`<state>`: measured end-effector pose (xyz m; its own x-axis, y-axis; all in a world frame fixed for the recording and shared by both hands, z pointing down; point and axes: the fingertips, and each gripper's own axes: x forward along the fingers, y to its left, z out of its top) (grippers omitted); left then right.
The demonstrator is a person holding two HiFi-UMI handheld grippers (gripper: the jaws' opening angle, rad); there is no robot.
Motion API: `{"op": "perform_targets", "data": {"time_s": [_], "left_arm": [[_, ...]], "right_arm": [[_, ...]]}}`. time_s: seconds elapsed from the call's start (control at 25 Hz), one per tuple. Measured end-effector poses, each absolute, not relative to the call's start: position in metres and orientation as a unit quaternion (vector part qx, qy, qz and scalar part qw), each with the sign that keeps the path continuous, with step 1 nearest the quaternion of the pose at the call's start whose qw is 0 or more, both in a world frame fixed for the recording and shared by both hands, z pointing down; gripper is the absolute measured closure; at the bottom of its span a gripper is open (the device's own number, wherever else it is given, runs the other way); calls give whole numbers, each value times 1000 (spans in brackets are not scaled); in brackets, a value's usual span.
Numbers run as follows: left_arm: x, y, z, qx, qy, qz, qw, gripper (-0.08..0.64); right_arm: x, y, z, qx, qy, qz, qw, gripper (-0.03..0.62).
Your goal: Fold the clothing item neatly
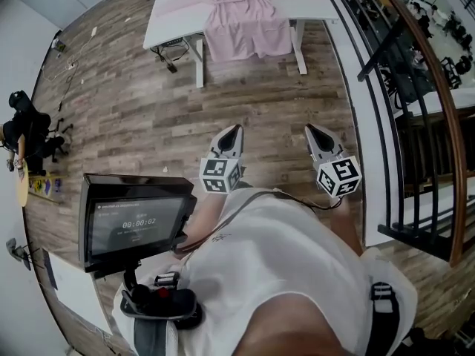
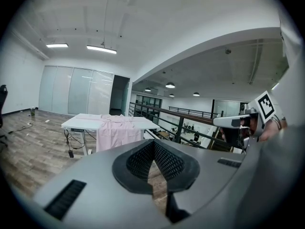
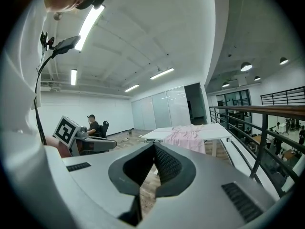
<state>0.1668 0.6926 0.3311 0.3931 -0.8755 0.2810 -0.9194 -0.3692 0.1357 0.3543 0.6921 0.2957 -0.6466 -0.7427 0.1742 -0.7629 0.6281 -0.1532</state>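
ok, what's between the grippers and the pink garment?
Only bare wood floor, as the head view shows. The left gripper and right gripper are well short of the table, where the garment hangs over the near edge.

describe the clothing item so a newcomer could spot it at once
Look across the wood floor to the white table beside the black railing. The pink garment lies spread on it, its lower part hanging over the near edge, pale pink against the white top.
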Motion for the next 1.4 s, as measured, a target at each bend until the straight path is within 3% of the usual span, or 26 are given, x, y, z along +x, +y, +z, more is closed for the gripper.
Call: {"op": "perform_targets", "data": {"time_s": [0.92, 1.4], "left_arm": [[179, 697, 335, 823, -544, 94, 136, 557], [167, 602, 344, 833, -528, 86, 143, 557]], "right_arm": [[358, 688, 300, 398, -908, 121, 46, 589], [354, 604, 309, 424, -896, 121, 57, 589]]}}
